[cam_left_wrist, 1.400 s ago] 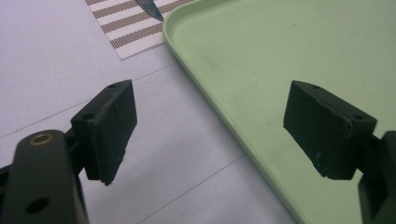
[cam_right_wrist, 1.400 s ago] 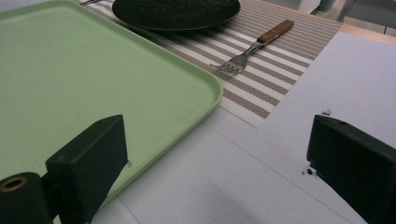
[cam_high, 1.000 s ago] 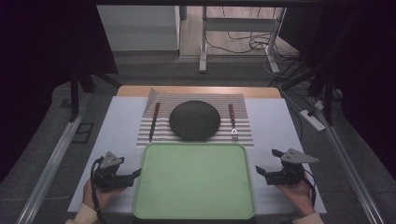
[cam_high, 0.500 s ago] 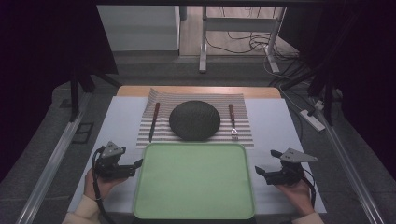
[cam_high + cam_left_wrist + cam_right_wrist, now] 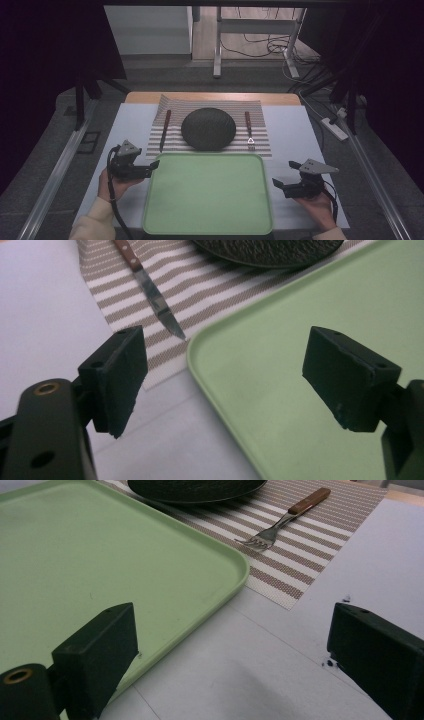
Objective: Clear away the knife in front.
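Pale white laminate covered the bench [image 5: 295, 135], and on its near half lay the green tray [image 5: 207, 192], flat and bare, the largest thing in front of me. Behind the tray, touching or nearly touching its far edge, I saw the striped placemat [image 5: 260, 130], brown and cream bands running across it. A dark round plate [image 5: 208, 128] sat in the middle of that mat. To the plate's left lay a knife [image 5: 164, 131] with a wooden handle, its blade tip pointing toward the tray's near-left corner; in the left gripper view the tip [image 5: 176, 330] stopped just short of the tray rim [image 5: 200, 365]. To the plate's right lay a fork [image 5: 248, 131], tines toward me; in the right gripper view the fork [image 5: 280, 525] rested on the mat, near the tray's corner [image 5: 240, 570] but apart from it.

My left claw [image 5: 147, 169] hovered at the tray's far-left corner, jaws spread wide, one over the white bench and the other over the green surface, gripping nothing. My right claw [image 5: 278, 185] sat just beside the tray's right edge, also spread wide with nothing between its jaws, one above the tray rim and the other above bare bench.
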Tool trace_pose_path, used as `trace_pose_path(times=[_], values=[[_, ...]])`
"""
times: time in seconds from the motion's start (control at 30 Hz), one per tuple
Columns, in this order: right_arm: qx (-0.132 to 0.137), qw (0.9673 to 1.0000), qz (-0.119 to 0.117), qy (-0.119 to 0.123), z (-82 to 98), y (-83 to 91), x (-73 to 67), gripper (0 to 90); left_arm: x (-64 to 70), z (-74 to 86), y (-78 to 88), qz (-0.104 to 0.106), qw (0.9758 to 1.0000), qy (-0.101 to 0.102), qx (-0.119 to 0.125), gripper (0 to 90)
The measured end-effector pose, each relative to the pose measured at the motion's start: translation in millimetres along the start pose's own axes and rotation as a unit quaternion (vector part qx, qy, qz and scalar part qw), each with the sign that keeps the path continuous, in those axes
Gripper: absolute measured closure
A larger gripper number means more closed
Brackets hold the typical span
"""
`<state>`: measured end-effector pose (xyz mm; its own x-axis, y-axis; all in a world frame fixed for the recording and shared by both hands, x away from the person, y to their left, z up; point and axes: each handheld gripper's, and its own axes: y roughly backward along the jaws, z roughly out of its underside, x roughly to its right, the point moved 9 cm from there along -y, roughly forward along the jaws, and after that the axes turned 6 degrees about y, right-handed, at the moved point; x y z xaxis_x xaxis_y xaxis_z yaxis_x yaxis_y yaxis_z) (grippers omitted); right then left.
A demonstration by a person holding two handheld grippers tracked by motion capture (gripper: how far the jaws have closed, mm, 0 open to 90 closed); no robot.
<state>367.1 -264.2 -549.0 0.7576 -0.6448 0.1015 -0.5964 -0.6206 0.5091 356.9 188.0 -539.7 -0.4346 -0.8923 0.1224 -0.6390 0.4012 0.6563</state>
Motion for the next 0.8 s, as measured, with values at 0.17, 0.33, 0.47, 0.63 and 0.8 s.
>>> trace_pose_path(times=[0.17,0.33,0.47,0.63,0.8], values=[[0.0,1.0,0.003,0.0,0.0,0.4,0.0,6.0,-6.2,-13.4,-14.0,-0.003,1.0,0.0,-0.004,19.2],[-0.002,1.0,0.003,-0.003,0.9,-1.3,0.8,6.1,-14.5,-26.1,-31.0,-0.009,0.9999,0.0,-0.012,19.3],[-0.006,1.0,0.005,-0.002,1.6,-1.5,1.0,6.1,-19.2,-35.9,-43.5,-0.007,0.9998,-0.003,-0.016,19.3],[-0.006,1.0,0.004,-0.003,2.1,-1.6,1.4,6.1,-19.9,-44.1,-57.2,0.0,0.9997,-0.006,-0.025,19.3],[-0.005,1.0,0.004,-0.003,1.9,-1.9,1.0,6.1,-19.9,-50.2,-69.5,0.005,0.9993,-0.012,-0.034,19.9]])
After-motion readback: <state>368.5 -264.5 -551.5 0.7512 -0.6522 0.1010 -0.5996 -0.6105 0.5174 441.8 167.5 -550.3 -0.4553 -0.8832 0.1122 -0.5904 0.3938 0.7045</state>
